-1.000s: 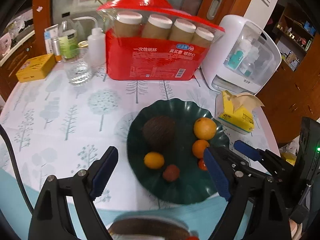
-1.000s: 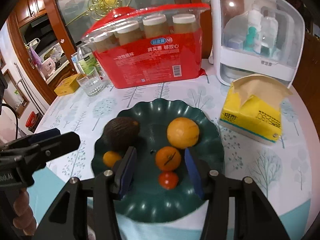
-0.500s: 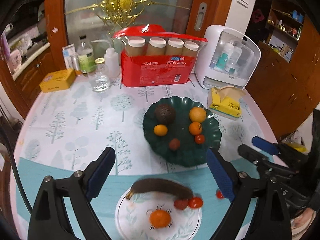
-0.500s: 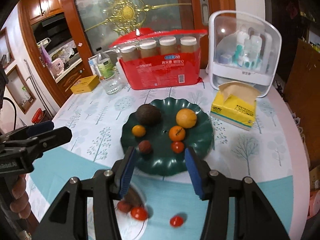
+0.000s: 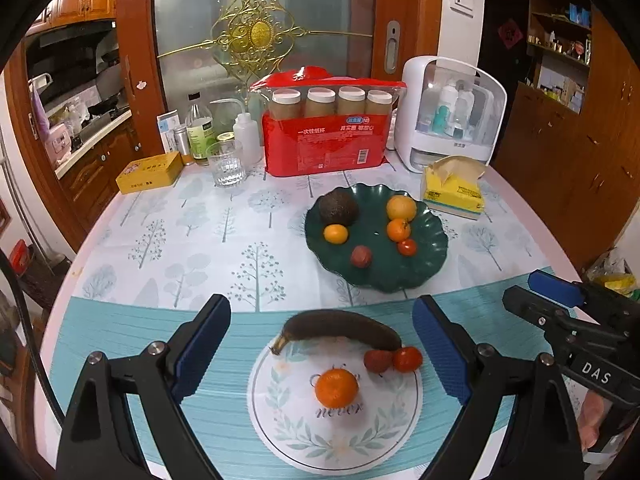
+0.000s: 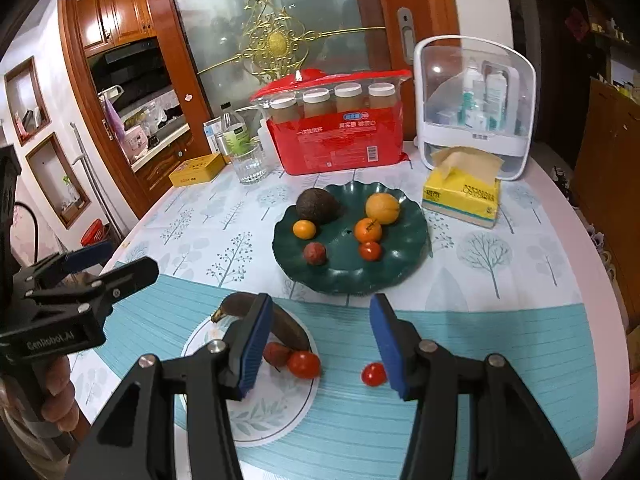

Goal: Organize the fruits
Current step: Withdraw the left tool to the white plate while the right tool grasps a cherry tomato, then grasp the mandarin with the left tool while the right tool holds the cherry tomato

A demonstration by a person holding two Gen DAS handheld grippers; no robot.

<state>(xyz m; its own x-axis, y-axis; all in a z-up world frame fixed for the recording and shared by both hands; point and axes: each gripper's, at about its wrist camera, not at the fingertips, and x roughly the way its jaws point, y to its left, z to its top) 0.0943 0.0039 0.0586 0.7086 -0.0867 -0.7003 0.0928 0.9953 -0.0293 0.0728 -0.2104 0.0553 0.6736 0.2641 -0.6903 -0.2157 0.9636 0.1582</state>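
Note:
A dark green scalloped plate [image 5: 420, 276] [image 6: 400, 276] holds an avocado [image 5: 338, 208], an orange [image 5: 401, 207], tangerines, a tomato and a lychee. Nearer me a white floral plate [image 5: 360, 444] [image 6: 260, 416] holds a dark banana [image 5: 340, 326] [image 6: 286, 326], a tangerine [image 5: 336, 387], a lychee [image 5: 377, 360] and a tomato [image 5: 408, 359]. A loose cherry tomato [image 6: 374, 374] lies on the tablecloth beside the white plate. My left gripper [image 5: 322, 350] is open and empty above the white plate. My right gripper [image 6: 320, 344] is open and empty near the loose tomato.
At the back stand a red pack of paper cups [image 5: 326, 136], a white cosmetics box [image 5: 452, 116], a yellow tissue pack [image 5: 452, 188], a glass [image 5: 228, 164], bottles and a yellow tin [image 5: 150, 172]. The round table's edge curves at left and right.
Both grippers have pulled back and up from the green plate. The white plate with banana and the loose tomato have come into view. Both stay open.

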